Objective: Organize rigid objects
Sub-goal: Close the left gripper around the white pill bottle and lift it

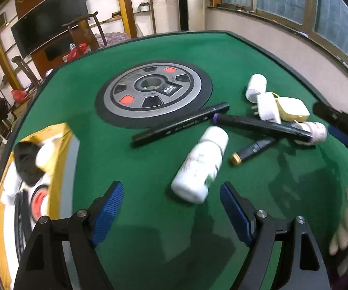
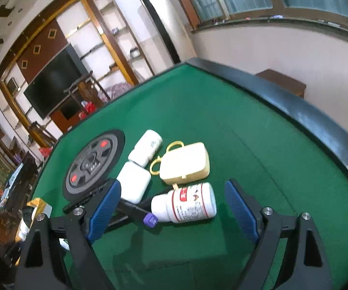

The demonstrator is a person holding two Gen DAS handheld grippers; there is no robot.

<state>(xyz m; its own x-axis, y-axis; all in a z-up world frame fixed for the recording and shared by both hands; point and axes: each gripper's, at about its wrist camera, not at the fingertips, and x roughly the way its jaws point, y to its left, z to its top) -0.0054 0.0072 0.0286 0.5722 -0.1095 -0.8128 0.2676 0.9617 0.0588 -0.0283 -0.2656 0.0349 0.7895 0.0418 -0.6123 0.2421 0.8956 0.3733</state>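
Black gripper [image 1: 171, 207], ribbed blue pads [image 1: 111, 207]

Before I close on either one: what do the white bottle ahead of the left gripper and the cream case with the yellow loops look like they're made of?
White bottle: looks like hard opaque plastic, smooth with a slight sheen, printed label; it lies on its side on the felt.
Cream case: probably moulded rigid plastic, satin finish, with a visible seam and rounded corners. Its yellow loops look like thin plastic or rubbery cord; I can't tell which.
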